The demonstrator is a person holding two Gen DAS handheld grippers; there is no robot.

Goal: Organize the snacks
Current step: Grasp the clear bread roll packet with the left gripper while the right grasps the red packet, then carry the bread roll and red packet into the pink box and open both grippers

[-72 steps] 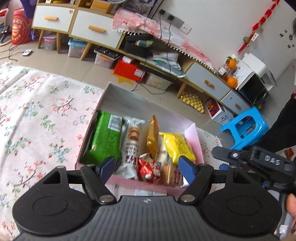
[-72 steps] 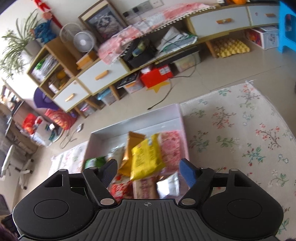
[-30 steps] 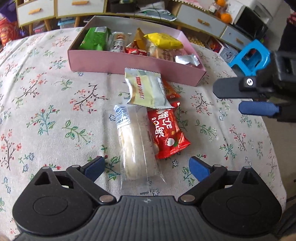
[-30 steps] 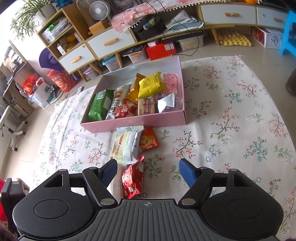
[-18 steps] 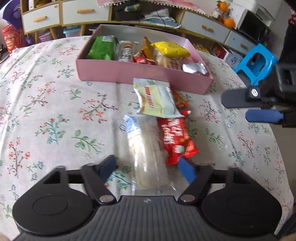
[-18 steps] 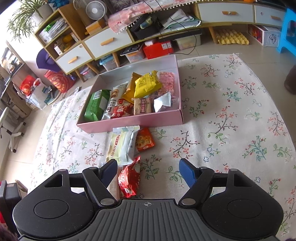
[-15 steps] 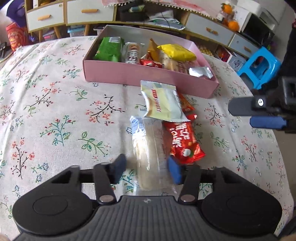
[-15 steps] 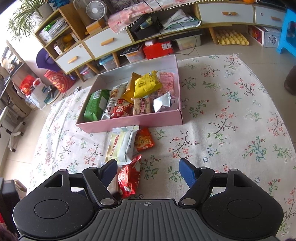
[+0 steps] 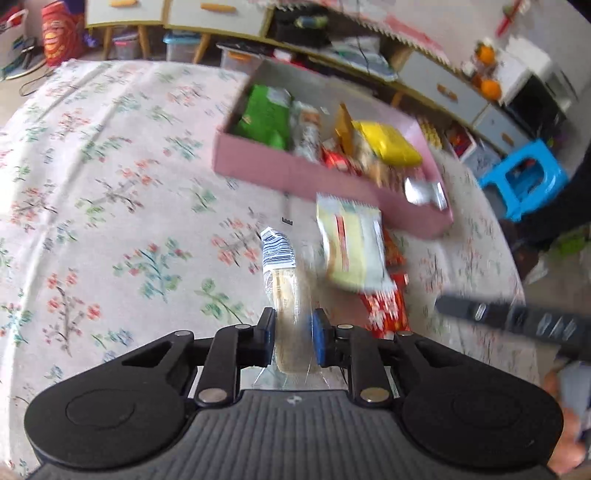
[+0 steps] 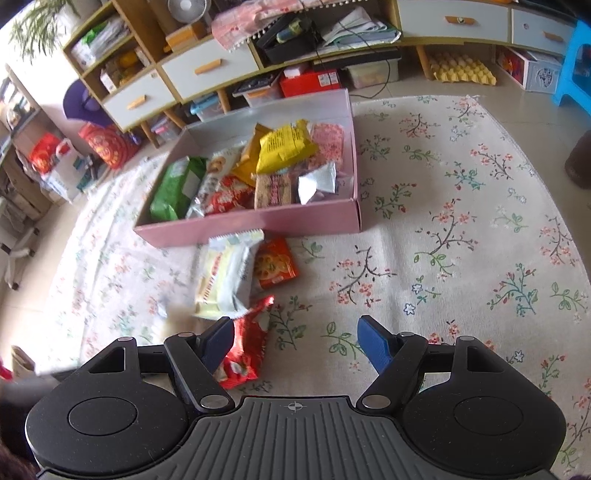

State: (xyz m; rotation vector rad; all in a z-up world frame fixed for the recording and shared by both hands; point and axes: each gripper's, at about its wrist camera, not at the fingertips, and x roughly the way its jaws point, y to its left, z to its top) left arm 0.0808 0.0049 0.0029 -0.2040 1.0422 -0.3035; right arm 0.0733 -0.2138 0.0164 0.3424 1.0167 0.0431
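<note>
Left claw (image 9: 293, 341) is clamped on the clear-wrapped pastry (image 9: 286, 295), pinched at its near end for carrying to the pink box (image 9: 295, 173). Right claw (image 10: 295, 345) is held wide and empty above the tabletop (image 10: 461, 258), near the red packet (image 10: 245, 349).

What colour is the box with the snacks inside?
Pink cardboard snack box, clearest in the right wrist view.

A pale tiled floor (image 10: 436, 86) is seen beyond a cloth printed with flowering branches (image 10: 461, 236). Along the far side a low wooden sideboard (image 10: 332, 40) is set, fitted with white drawers with orange handles (image 10: 208, 66) and open shelving (image 10: 110, 48); storage bins, a red box (image 10: 310, 83) and a yellow egg tray (image 10: 463, 75) are kept beneath it, and a small white fan (image 10: 184, 9) and a green plant (image 10: 33, 26) are placed on top. A blue plastic stool (image 9: 524, 177) and a black microwave with oranges beside it (image 9: 532, 107) are seen at the right end, the room being lit by soft daylight.
</note>
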